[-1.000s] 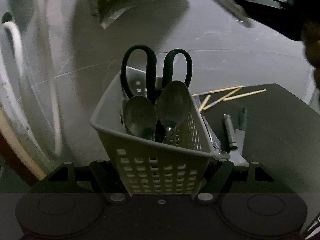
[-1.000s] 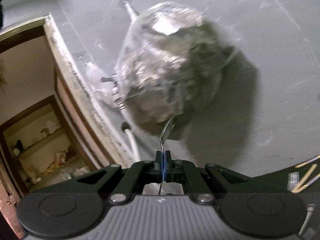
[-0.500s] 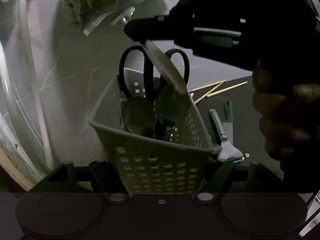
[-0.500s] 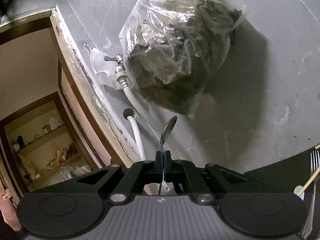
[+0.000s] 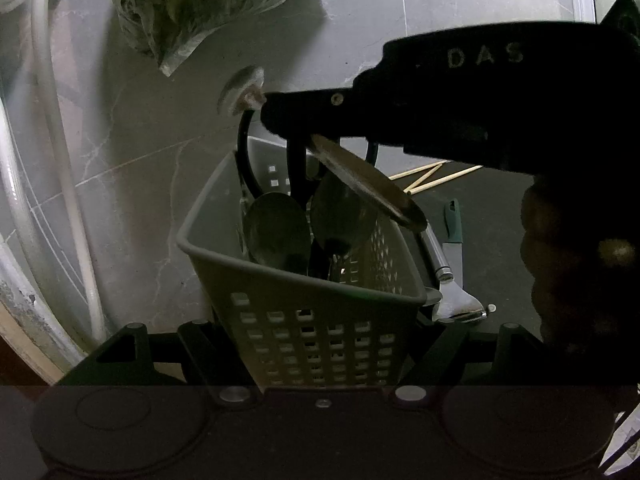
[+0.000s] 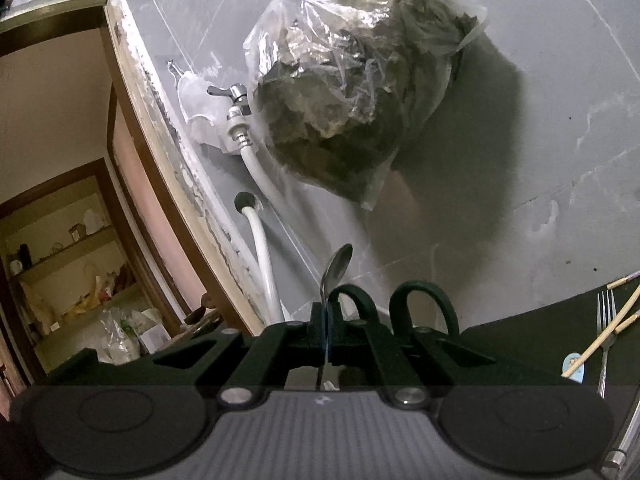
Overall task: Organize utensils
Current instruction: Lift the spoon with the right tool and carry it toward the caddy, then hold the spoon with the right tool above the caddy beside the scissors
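Nearest in the left wrist view, the left gripper (image 5: 320, 332) clasps the grey perforated basket (image 5: 312, 300) between its fingers and holds it tilted, its open mouth toward the camera. Inside stand two spoons (image 5: 276, 228) with bowls up, and the black loops of the scissors (image 5: 244, 148) rise behind them.

Just above the basket mouth, the right gripper (image 5: 276, 114) has come in from the right during the last second; a second ago it was not over the basket at all. It is clenched on a spoon (image 5: 368, 184), whose long end slants down over the right rim. In the right wrist view the same spoon (image 6: 338, 266) stands edge-on between the shut fingers (image 6: 318, 316), bowl outward, with the scissor loops just below.

So the spoon seems ready for dropping in, but it has not yet entered; the dark makes the gap hard to judge.

Farther off, on the black mat (image 5: 492, 208), lie a peeler (image 5: 456, 304), a knife (image 5: 452, 232), and wooden chopsticks (image 5: 436, 174), not yet sorted. A plastic bag (image 5: 200, 4) hangs on the wall behind.
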A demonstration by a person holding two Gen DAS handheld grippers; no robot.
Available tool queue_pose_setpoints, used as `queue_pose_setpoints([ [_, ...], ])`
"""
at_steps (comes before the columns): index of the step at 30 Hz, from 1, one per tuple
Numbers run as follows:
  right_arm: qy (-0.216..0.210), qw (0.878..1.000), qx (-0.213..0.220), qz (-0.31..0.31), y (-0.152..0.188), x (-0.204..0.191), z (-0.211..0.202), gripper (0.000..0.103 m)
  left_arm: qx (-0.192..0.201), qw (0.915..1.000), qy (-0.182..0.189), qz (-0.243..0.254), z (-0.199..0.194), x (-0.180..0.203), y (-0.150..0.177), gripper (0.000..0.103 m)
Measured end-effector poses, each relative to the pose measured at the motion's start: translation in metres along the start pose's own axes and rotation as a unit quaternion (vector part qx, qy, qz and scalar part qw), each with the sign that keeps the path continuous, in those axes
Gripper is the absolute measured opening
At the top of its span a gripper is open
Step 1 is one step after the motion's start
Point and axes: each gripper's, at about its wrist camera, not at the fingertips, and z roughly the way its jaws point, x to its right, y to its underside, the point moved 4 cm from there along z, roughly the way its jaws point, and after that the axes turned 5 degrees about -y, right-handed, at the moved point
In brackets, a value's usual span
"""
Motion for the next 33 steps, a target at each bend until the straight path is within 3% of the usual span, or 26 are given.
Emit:
queue_pose_setpoints([
  [13,-0.005,0.999,0.005,0.034,0.012,0.008,0.007,0.002,0.002,1.0,-0.004,0.009,0.001,0.003,0.0,0.078],
  [20,0.004,0.999,-0.008,0.031,0.014,0.011,0.003,0.013,0.001,1.0,-0.005,0.007,0.002,0.002,0.0,0.078],
  [33,0.003,0.999,-0.012,0.039,0.023,0.013,-0.002,0.013,-0.001,1.0,0.0,-0.002,0.001,0.001,-0.001,0.078],
])
